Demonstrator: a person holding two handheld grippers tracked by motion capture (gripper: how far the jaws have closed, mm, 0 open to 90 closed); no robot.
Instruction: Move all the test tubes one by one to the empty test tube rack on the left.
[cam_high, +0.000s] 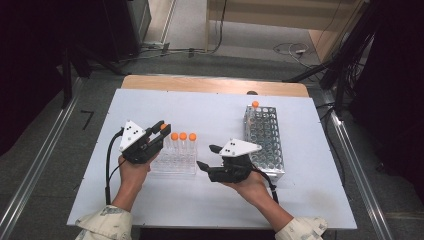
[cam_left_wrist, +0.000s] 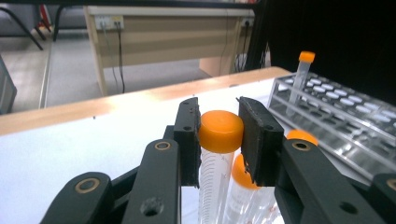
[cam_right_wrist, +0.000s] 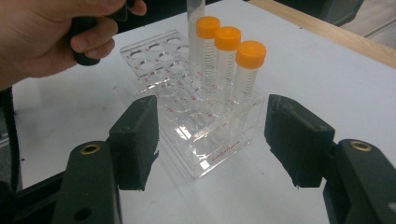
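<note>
My left gripper (cam_left_wrist: 219, 135) clamps the orange cap of a tube (cam_left_wrist: 215, 177); its long axis runs upright, cap up, over the clear rack (cam_high: 172, 162) beside three capped tubes (cam_right_wrist: 224, 70); my right gripper (cam_right_wrist: 210, 144) stands wide, holding nothing, just beside the rack; white table (cam_high: 210, 200), grey floor beyond; the left gripper view shows the metal rack (cam_left_wrist: 336, 116) bearing one tube.
</note>
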